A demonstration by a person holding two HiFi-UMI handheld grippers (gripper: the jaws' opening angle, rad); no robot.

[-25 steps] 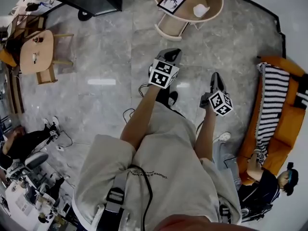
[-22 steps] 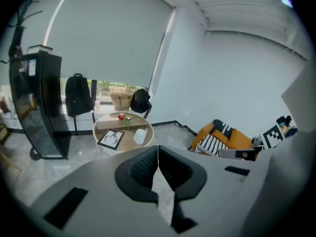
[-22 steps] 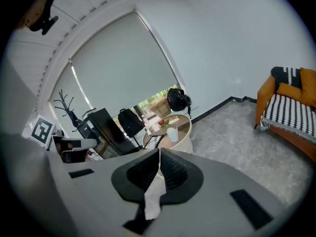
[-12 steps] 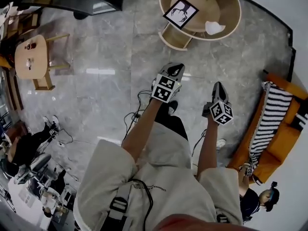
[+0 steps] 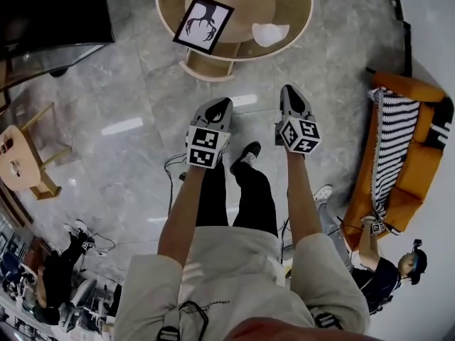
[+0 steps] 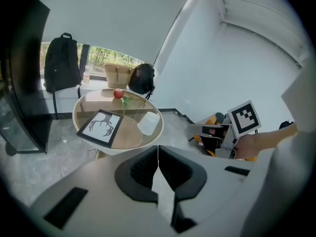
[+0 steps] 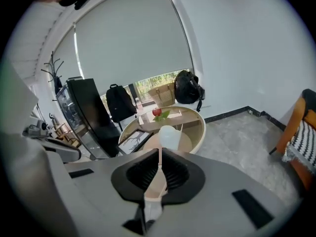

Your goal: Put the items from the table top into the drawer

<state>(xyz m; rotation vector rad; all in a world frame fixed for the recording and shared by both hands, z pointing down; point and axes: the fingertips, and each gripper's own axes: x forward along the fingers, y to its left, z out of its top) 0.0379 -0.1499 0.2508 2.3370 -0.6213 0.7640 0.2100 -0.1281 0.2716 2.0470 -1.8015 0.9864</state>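
Head view, steeply down: person in a pale grey T-shirt and black trousers, both forearms stretched fwd. The left hand-held gripper and right hand-held gripper sit side by side over the grey marble-tile floor, each w/ a black-and-white marker cube on its back, both aimed at the bench ahead. Left gripper view: jaws pressed together, nothing between them. Right gripper view: jaws likewise closed and empty. A black cable trails on the floor by the person's feet. To the R, an orange sofa w/ a b&w striped throw; a second person sits on the floor at its near end. To the L, a small light-wood table. Just beyond the grippers, not touched by either, stands the round tan wooden bench; what looks like an open pale wooden drawer juts out under its near edge. All task items lie on the bench top: a black-framed picture of dark antlers at near L, a white cup-like object at near R, and a red apple w/ a green leaf at the far side. Behind the bench, on a window ledge: a black backpack, a woven straw basket and a second black bag.
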